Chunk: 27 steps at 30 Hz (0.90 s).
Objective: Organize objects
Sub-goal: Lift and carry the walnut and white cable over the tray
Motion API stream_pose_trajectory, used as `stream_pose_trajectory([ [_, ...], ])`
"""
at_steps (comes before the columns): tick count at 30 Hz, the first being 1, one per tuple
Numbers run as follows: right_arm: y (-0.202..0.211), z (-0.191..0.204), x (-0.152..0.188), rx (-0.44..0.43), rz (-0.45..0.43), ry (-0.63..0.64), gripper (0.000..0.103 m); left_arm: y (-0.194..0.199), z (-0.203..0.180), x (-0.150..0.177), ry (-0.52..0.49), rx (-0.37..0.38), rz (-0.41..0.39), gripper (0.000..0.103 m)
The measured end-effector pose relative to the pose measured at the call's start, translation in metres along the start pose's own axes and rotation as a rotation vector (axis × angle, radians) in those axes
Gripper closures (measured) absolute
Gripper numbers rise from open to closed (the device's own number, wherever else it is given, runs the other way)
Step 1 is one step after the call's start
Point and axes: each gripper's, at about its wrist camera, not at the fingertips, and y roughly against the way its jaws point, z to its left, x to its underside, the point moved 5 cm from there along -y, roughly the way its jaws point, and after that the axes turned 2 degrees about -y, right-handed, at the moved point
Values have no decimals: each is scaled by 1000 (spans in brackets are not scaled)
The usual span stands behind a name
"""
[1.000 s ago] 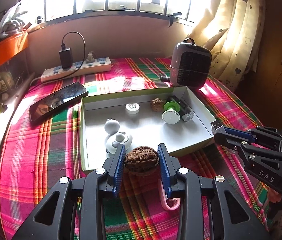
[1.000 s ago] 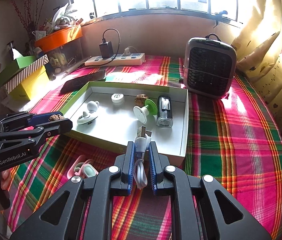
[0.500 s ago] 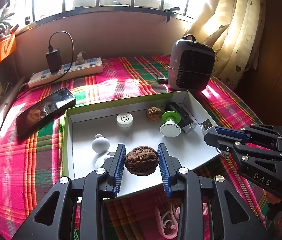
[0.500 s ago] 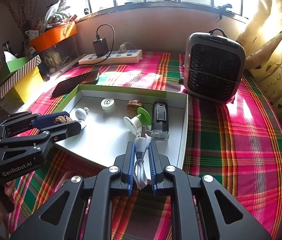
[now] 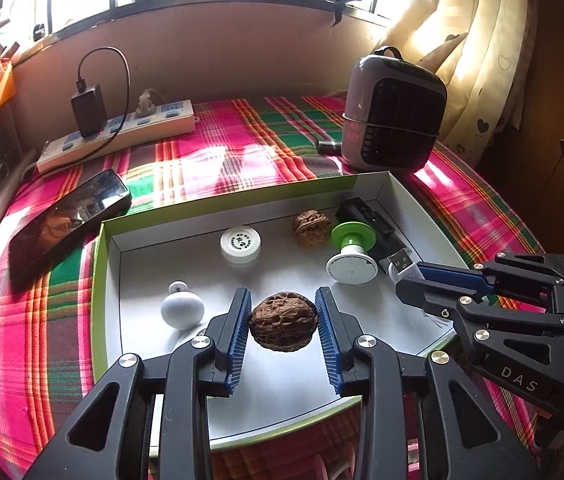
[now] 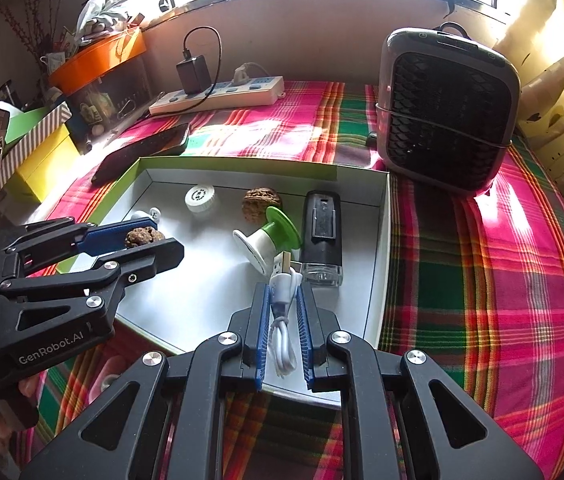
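Note:
My left gripper (image 5: 283, 310) is shut on a brown walnut (image 5: 283, 326) and holds it over the near part of the open white box (image 5: 108, 280). It also shows in the right wrist view (image 6: 150, 242) with the walnut (image 6: 144, 236). My right gripper (image 6: 282, 300) is shut on a coiled white USB cable (image 6: 282, 320) above the box's near right side. It also shows in the left wrist view (image 5: 410, 280). In the box lie a second walnut (image 5: 311, 227), a white round cap (image 5: 240, 243), a green and white spool (image 5: 352, 252), a black device (image 6: 320, 236) and a white knob (image 5: 182, 310).
A grey heater (image 5: 394, 120) stands behind the box at right. A black phone (image 5: 68, 220) lies left of the box, with a white power strip (image 5: 118, 134) and charger behind it. Pink objects lie on the plaid cloth under my grippers. Yellow and green boxes (image 6: 38, 148) stand far left.
Both grippers have moved forward over the box with their loads. The walnut now hangs over the box floor and the cable end is near the spool and black device.

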Motion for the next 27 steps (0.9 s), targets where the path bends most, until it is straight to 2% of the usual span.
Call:
stream_pose_trajectory([
  [10,-9,-1,3,4,24,3,91,-14,-2,3,-4,5,27,72],
  [19,-14,3,3,41,34,32,91,-22,-1,5,0,4,49,72],
  [27,-16,4,3,52,34,36,91,-22,-1,6,6,8,46,72],
])
